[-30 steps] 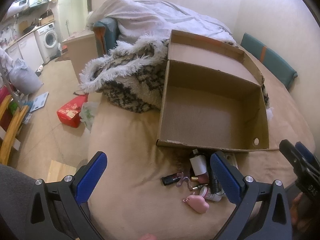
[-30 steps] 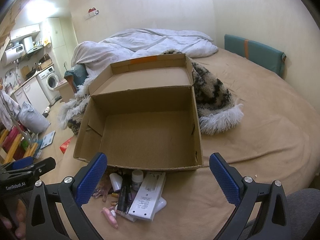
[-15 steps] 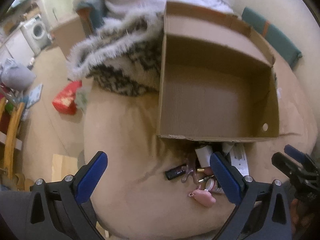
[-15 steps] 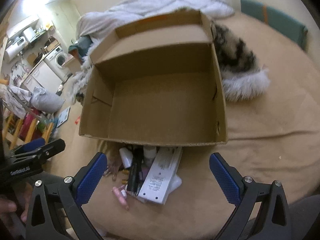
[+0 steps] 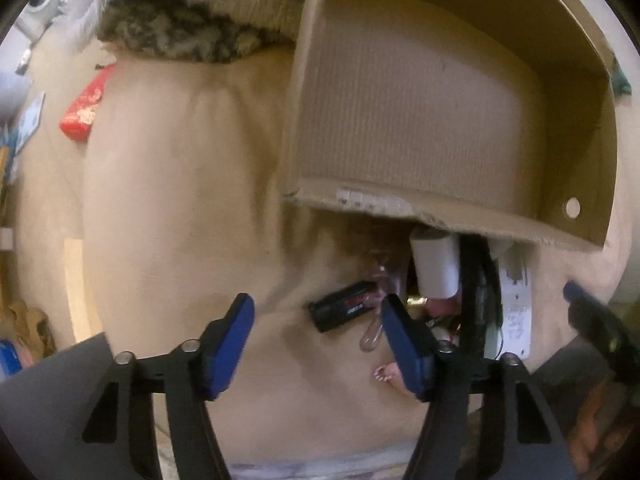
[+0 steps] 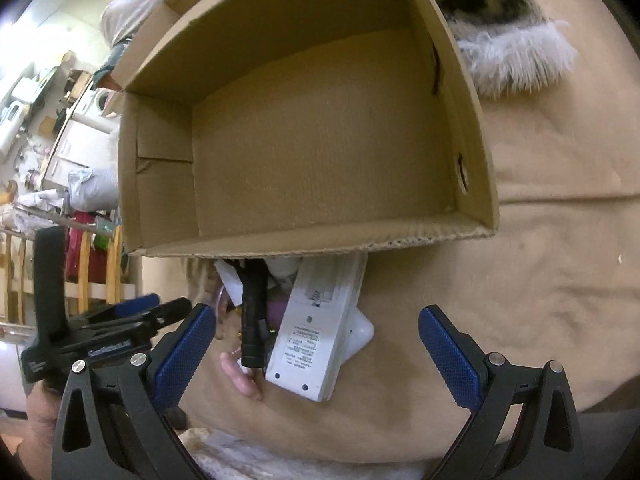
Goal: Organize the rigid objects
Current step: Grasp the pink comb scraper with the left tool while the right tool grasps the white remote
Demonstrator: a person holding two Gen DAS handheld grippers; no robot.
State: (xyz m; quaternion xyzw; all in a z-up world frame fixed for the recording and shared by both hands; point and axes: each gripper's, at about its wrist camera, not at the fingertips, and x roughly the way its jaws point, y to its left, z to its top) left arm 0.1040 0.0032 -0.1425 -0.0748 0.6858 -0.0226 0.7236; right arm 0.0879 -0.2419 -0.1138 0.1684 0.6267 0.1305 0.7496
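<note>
Left wrist view, left to right. The left tool (image 5: 316, 320) sits at lower centre, jaws about half open after just closing in; nothing is gripped, only bare tan bed cover (image 5: 180, 200) shows between the pads. Just right of that gap lies a short black cylinder with a red label (image 5: 344, 307), its right end by the right pad. Judged light, stiff and smooth; it would likely roll on the soft cover, so a hold across its middle suits. Beside it is a clear curved plastic piece (image 5: 374, 332), judged slippery and thin. Further right stands a white bottle (image 5: 434, 268), rigid plastic and probably light, best taken around its straight body. A pink soft-looking item (image 5: 390, 374) shows partly behind the right pad.

Right wrist view, left to right. The right tool (image 6: 316, 352) is wide open at the bottom and holds nothing. Between its pads lie a long black cylindrical item (image 6: 253, 316) and a flat white remote control (image 6: 316, 340), back side up; hard plastic, moderate weight, best taken across its narrow width. Under it is a white rounded block (image 6: 362, 334).

All the items cluster against the near wall of the corrugated cardboard box (image 6: 320, 144), which occupies the upper centre and contains nothing. A shaggy fur-trimmed garment (image 6: 512, 56) lies at upper right.
</note>
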